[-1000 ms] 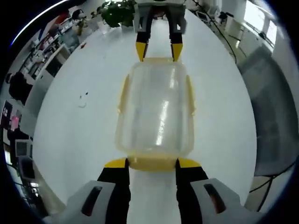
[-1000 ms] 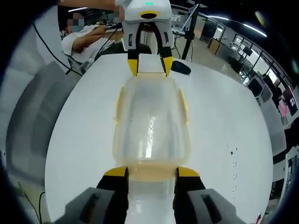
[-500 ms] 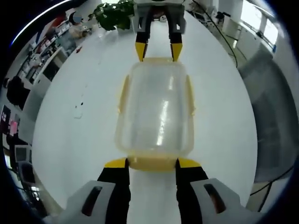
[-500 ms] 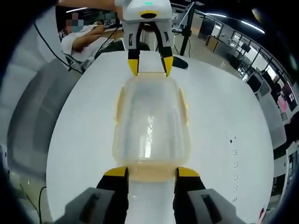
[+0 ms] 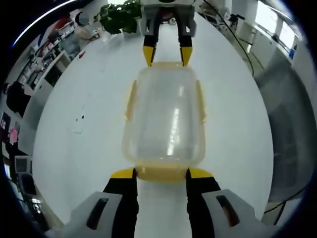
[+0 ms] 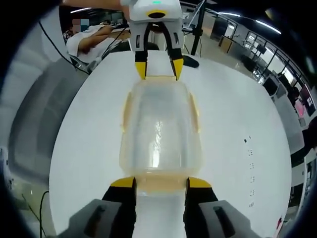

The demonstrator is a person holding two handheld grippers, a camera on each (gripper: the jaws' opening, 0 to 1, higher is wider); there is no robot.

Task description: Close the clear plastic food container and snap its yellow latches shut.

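Note:
The clear plastic food container has its lid on and lies lengthwise between my two grippers over the white table. My left gripper grips its near end, one jaw at each side of the yellow end latch. My right gripper holds the far end the same way. In the right gripper view the container runs from my right gripper up to the left gripper. Yellow side latches lie flat against the long walls.
A potted plant stands past the table's far edge in the left gripper view, and a grey chair is at the right. In the right gripper view a person leans at the far side, beside a dark object.
The background has slid in both views while the container and both grippers keep the same places relative to each other. The grips look unchanged.

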